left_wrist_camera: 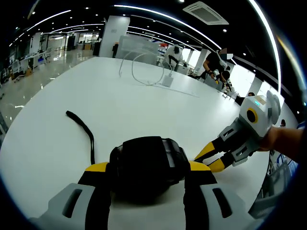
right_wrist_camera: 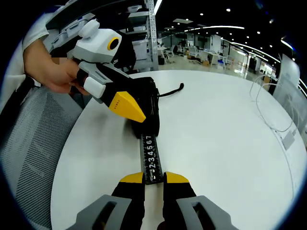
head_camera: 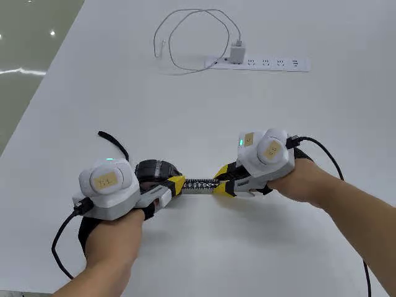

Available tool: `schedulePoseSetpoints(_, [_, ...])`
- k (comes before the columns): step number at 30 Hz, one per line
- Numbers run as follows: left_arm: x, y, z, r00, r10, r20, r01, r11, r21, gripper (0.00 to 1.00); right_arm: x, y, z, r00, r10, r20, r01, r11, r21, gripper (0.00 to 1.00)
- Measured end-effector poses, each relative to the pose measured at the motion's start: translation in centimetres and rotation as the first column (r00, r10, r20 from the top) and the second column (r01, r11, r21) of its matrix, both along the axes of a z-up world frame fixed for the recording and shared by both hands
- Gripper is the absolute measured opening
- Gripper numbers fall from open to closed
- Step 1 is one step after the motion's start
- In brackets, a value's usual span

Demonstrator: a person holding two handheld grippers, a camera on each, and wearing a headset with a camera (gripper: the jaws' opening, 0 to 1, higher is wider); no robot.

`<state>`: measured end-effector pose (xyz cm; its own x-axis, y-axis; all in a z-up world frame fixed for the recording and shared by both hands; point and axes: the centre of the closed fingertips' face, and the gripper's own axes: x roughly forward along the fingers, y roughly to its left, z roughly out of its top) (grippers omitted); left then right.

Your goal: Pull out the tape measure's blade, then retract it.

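Observation:
The black tape measure [head_camera: 154, 171] lies on the white table, with my left gripper [head_camera: 166, 187] shut on its case [left_wrist_camera: 146, 163]. Its blade [head_camera: 198, 185] runs a short way to the right, with numbers showing on the blade [right_wrist_camera: 150, 155] in the right gripper view. My right gripper [head_camera: 223, 182] is shut on the blade's end [right_wrist_camera: 152, 178]. In the left gripper view the right gripper [left_wrist_camera: 213, 158] comes in from the right. The left gripper [right_wrist_camera: 129, 106] shows over the case [right_wrist_camera: 146, 103] in the right gripper view. A black wrist strap [head_camera: 114, 143] trails from the case.
A white power strip [head_camera: 266, 63] with a plugged charger [head_camera: 237, 52] and a looped white cable [head_camera: 192, 37] lies at the far side of the table [head_camera: 204, 124]. The table's left edge [head_camera: 43, 80] drops to a glossy floor. People stand in the background [left_wrist_camera: 211, 64].

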<state>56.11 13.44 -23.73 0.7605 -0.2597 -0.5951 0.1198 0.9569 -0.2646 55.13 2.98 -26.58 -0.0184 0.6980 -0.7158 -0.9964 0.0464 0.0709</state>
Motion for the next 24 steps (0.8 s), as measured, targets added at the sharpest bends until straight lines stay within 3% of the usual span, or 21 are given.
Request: schedulePoseSetpoints(24, [0.1,0.1,0.0,1.000,0.002,-0.004,-0.002,1.000,-0.023,0.57,-0.4,3.7,0.1,1.000,0.011,-0.023,-0.010,0.999,0.038,0.10])
